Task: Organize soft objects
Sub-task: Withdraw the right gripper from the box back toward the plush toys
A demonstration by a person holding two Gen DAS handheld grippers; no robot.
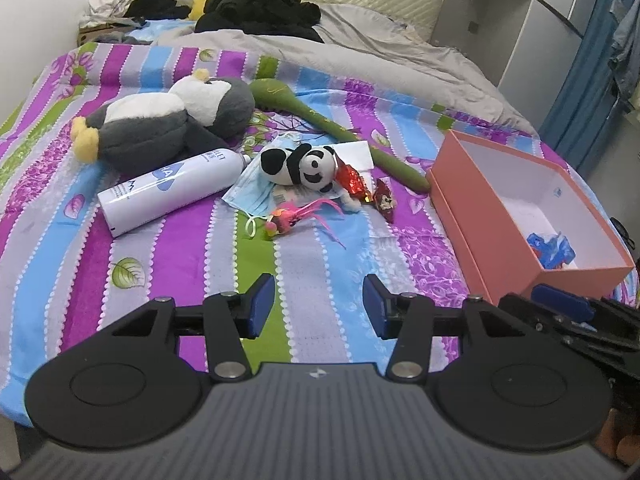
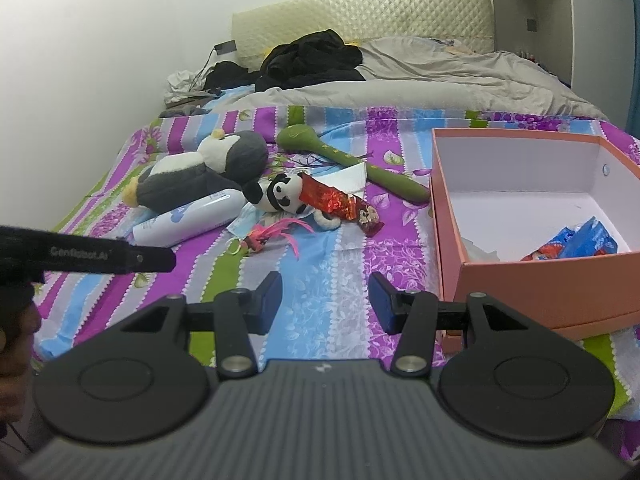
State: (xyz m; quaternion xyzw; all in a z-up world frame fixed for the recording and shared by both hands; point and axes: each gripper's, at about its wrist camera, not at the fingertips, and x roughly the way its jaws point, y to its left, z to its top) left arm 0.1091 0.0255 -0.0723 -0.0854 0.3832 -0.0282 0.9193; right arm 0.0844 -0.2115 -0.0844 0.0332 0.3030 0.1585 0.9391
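While both hover over the striped bed point(image 1: 180, 248), the left tongs point(image 1: 318, 306) and right tongs point(image 2: 324, 304) stand partly parted and empty, touching nothing. Ahead lie a panda plush point(image 1: 302, 166) on a face mask point(image 1: 250, 196), beside a penguin plush point(image 1: 160, 124). An orange box point(image 1: 472, 216) sits right, its blue contents hard to make out.

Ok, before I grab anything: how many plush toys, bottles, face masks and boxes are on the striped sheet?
Plush toys: 2, penguin, panda
Bottles: 1, white bottle
Face masks: 1, blue mask
Boxes: 1, orange box
Total: 5
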